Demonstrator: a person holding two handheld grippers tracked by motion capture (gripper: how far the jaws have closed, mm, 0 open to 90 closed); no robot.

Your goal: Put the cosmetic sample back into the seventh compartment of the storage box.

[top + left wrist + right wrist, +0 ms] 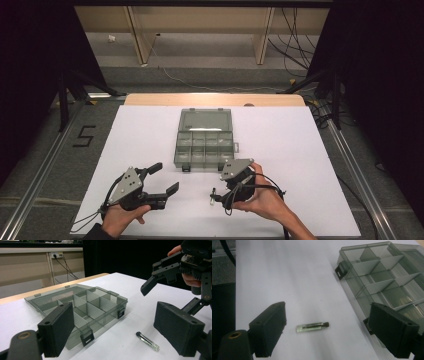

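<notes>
We see the small vial (312, 327) lying flat on the white table (300, 150), at about 6 o'clock from the open compartment box (204, 145) and apart from it; right gripper (325, 327) hangs just over the vial, jaws wide apart, nothing clamped. Left gripper (162, 177) sits at 8 o'clock from the box, jaws apart, empty.

White table (300, 150), "5" floor mark (84, 135)

Both tools sit near the desk's front edge, hand-held: the left tool (164, 178) gapes wide, the right tool (216, 196) seemingly tipped downward, jaws spread too.
</notes>
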